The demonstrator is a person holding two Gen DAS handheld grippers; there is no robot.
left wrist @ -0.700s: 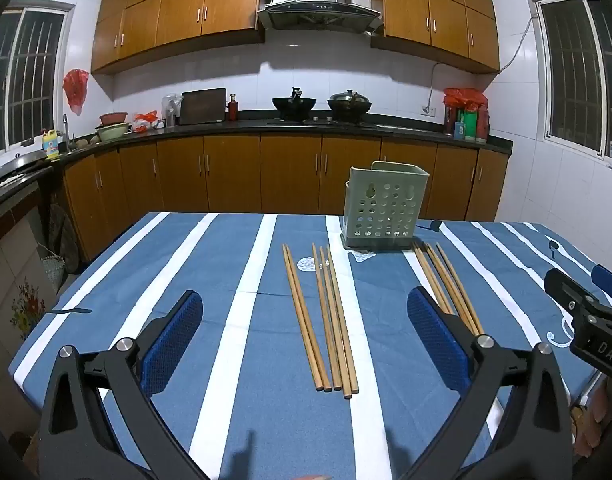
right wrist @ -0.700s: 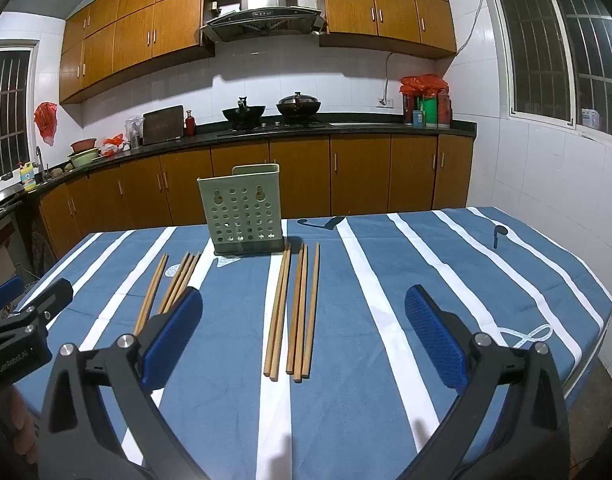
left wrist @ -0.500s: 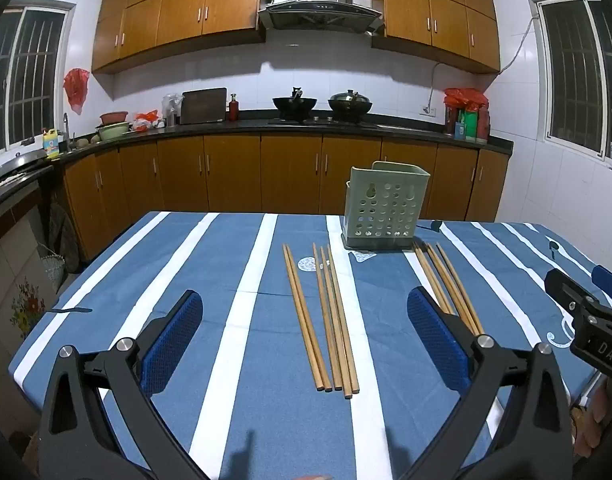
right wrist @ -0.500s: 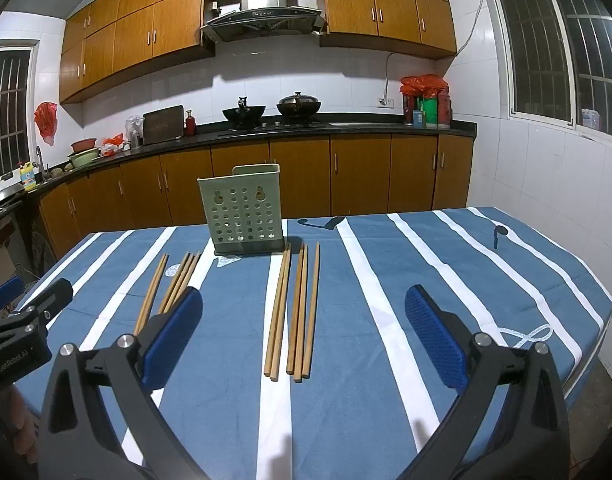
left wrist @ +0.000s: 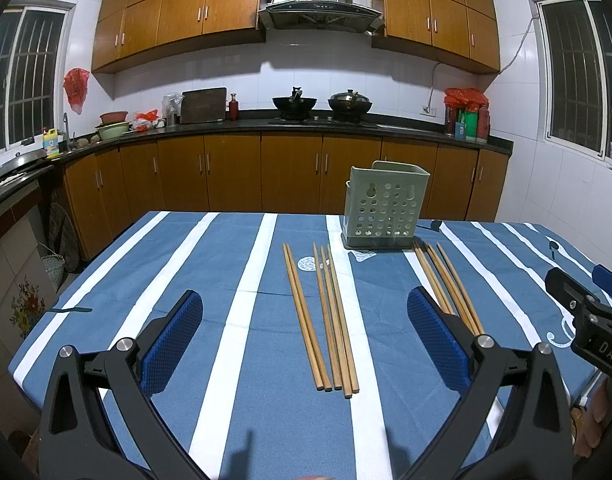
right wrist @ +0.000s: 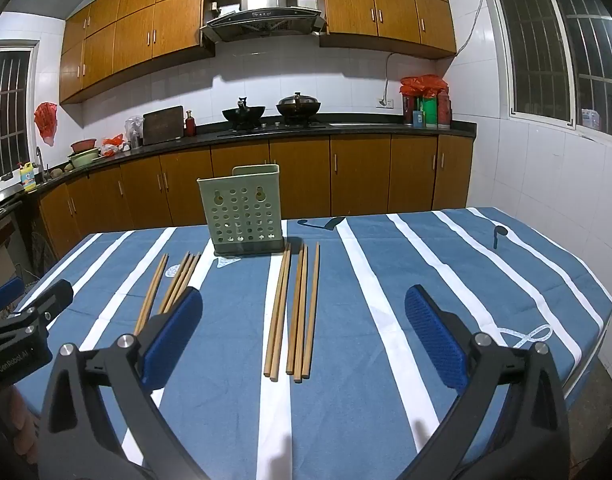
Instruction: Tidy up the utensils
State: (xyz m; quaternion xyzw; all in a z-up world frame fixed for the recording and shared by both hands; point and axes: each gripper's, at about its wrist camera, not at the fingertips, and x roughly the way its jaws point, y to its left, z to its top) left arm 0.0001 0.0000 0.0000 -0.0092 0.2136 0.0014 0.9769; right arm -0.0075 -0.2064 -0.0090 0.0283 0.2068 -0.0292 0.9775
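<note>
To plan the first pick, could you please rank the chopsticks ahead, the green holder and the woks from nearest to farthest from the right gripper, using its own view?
1. Chopsticks, on the cloth just ahead.
2. Holder, beyond them, slightly left.
3. Woks, on the far counter.

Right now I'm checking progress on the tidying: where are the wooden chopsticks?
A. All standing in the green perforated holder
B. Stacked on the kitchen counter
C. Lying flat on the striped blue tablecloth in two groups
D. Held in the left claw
C: two groups of wooden chopsticks lie flat on the striped blue tablecloth, in front of the green perforated holder.
</note>
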